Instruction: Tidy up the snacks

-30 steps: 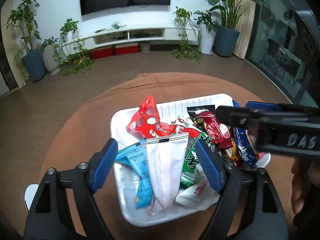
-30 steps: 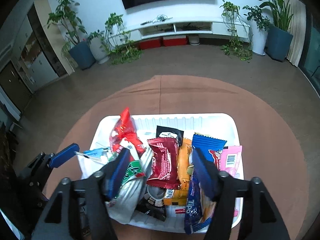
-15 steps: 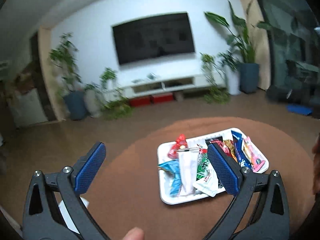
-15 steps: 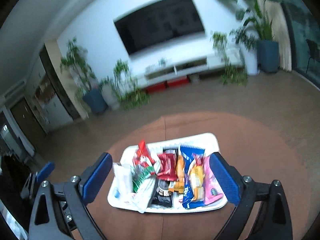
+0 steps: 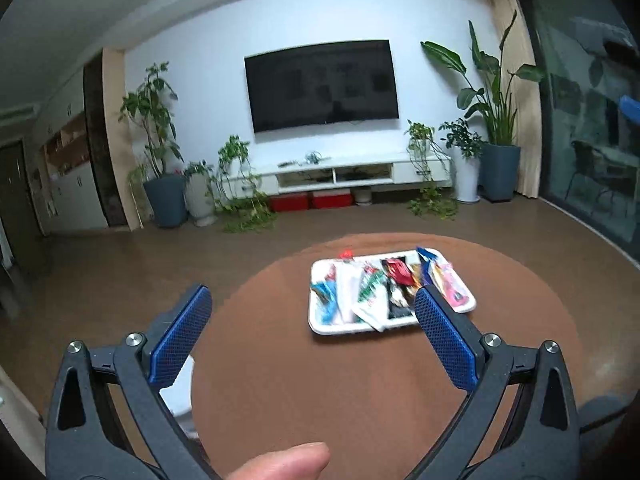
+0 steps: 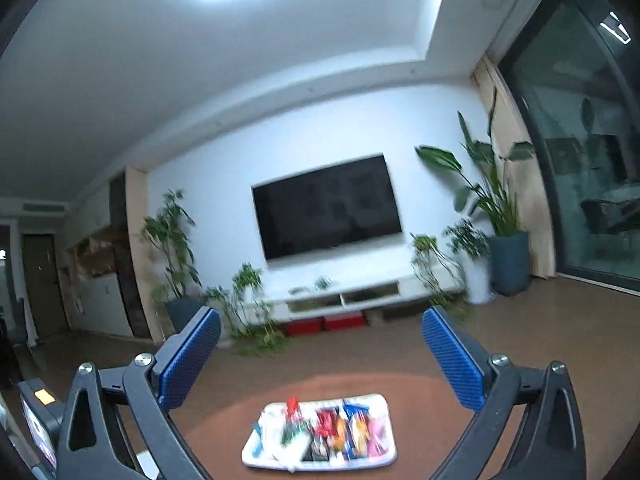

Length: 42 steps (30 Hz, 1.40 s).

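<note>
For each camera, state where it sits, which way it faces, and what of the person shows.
Left wrist: on the left tool, facing forward and slightly down at the tray on the round table; open blue pads and a fingertip show.
Right wrist: on the right tool, tilted higher toward the TV and ceiling; only open pads show.
Shared: tray, table, TV, plants.

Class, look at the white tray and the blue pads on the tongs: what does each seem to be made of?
The white tray looks like smooth moulded plastic or foam, with rounded corners and a raised rim. The blue pads look like textured rubber, judging by the fine grid pattern, matte finish.
</note>
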{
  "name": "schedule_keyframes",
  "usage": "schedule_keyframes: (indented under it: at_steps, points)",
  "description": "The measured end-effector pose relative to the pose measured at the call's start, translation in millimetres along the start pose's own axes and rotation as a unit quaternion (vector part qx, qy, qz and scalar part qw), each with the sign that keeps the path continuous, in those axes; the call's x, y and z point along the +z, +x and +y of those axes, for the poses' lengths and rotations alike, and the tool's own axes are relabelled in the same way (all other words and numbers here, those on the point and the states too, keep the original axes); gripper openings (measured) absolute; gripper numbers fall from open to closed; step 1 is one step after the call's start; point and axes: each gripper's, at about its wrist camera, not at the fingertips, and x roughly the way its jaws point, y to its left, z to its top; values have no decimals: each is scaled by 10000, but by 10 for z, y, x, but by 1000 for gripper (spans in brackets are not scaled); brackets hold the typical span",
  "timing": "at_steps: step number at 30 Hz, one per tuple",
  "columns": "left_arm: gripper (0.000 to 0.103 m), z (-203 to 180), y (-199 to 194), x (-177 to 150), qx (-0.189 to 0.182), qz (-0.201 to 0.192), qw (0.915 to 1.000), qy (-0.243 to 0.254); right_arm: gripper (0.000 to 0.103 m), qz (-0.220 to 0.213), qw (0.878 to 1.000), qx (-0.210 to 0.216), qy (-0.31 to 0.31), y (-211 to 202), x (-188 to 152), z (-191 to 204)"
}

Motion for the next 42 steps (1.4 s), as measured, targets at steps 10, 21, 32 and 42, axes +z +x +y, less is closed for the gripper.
schedule_keyframes:
  at_steps: [10,21,32,42]
  points:
    - [103,-86,-624,-511,-284,782,9965,-84,103,1621,9859,-393,148,-511,-556,-121]
    - [103,-25,-734,-658,-345,1163,9922,-286,103,2171,9735,-717,-114,-880,-975,129]
    - [103,92,-592,-668,-388,1348,9893,-409,103,2325,9693,-744,-284,-888,-1029,265]
    - [103,114,-537,-696,-403,1403,9882,-464,103,2434,9663,-765,-354,-868,-1020,297]
